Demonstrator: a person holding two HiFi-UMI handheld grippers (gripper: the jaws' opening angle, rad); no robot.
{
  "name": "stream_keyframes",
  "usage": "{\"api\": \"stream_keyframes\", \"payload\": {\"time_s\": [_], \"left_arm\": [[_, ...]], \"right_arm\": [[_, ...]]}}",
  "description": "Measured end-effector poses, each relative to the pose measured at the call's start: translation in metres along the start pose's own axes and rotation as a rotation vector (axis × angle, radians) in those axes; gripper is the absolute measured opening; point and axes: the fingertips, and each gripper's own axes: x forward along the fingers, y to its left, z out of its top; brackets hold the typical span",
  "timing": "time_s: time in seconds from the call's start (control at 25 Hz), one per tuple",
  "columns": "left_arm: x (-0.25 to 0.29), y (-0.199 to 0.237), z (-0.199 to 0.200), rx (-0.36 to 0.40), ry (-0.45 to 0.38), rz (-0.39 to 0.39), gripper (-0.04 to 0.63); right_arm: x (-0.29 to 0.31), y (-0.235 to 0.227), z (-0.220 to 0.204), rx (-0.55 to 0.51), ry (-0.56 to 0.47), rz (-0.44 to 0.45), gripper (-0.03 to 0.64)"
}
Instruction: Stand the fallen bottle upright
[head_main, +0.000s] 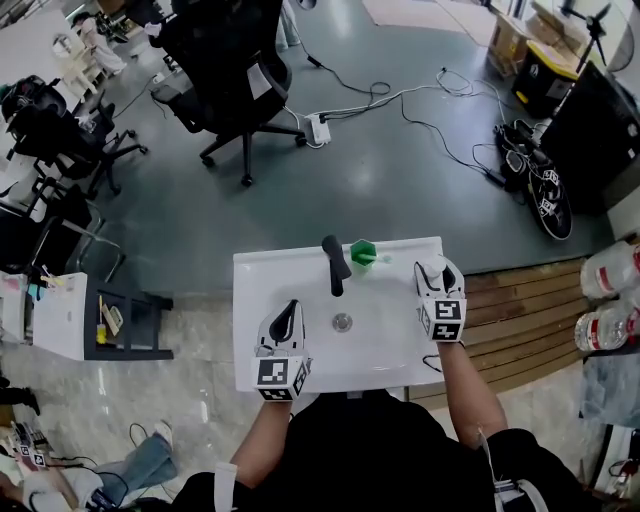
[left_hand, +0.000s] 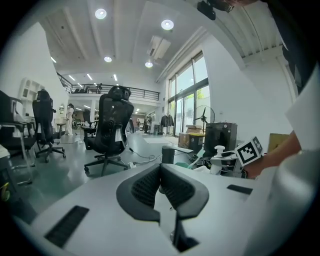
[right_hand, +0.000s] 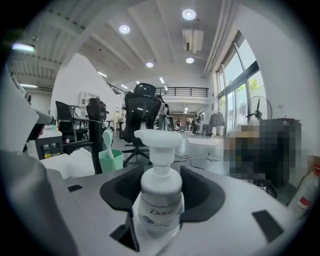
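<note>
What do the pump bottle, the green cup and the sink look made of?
Pump bottle: probably white plastic; smooth, slightly glossy, with a moulded pump head.
Green cup: matte plastic, judging by its even colour.
Sink: glossy white, ceramic or similar; the look leaves it open.

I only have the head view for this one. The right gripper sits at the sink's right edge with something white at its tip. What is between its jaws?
Observer: The right gripper view shows a white pump bottle between the jaws of the right gripper, with both pads against its body.
Operator: Is it lying or standing?
Observer: It is upright, with the pump head on top and the spout pointing left in that view.
Operator: And the left gripper?
Observer: In its own view, the left gripper has its jaws together with nothing between them.
</note>
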Motion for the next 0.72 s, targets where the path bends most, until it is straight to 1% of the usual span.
{"api": "stream_keyframes", "payload": {"time_s": [0.12, 0.2, 0.28, 0.36, 0.48, 0.64, 0.72], "left_arm": [[0.0, -0.008, -0.003, 0.002, 0.012, -0.028, 0.017], [0.0, -0.007, -0.004, 0.002, 0.015, -0.031, 0.017], [0.0, -0.003, -0.004, 0.0, 0.017, -0.024, 0.017], [0.0, 0.001, -0.005, -0.004, 0.018, -0.013, 0.017], [-0.001, 0.006, -0.007, -0.01, 0.021, -0.002, 0.017], [0.0, 0.005, -0.009, -0.013, 0.026, -0.013, 0.017], [0.001, 0.002, -0.007, -0.012, 0.026, -0.023, 0.017]], "right_arm": [[0.0, -0.001, 0.001, 0.015, -0.016, -0.017, 0.247], [0.0, -0.001, 0.001, 0.008, -0.013, -0.015, 0.252], [-0.001, 0.0, -0.002, 0.01, 0.0, -0.005, 0.276], [-0.002, -0.001, -0.008, 0.025, 0.014, 0.004, 0.368], [-0.006, -0.001, -0.015, 0.033, 0.026, 0.003, 0.42], [-0.024, 0.004, -0.008, 0.022, 0.018, 0.012, 0.423], [-0.037, 0.011, 0.0, -0.002, 0.012, 0.033, 0.408]]}}
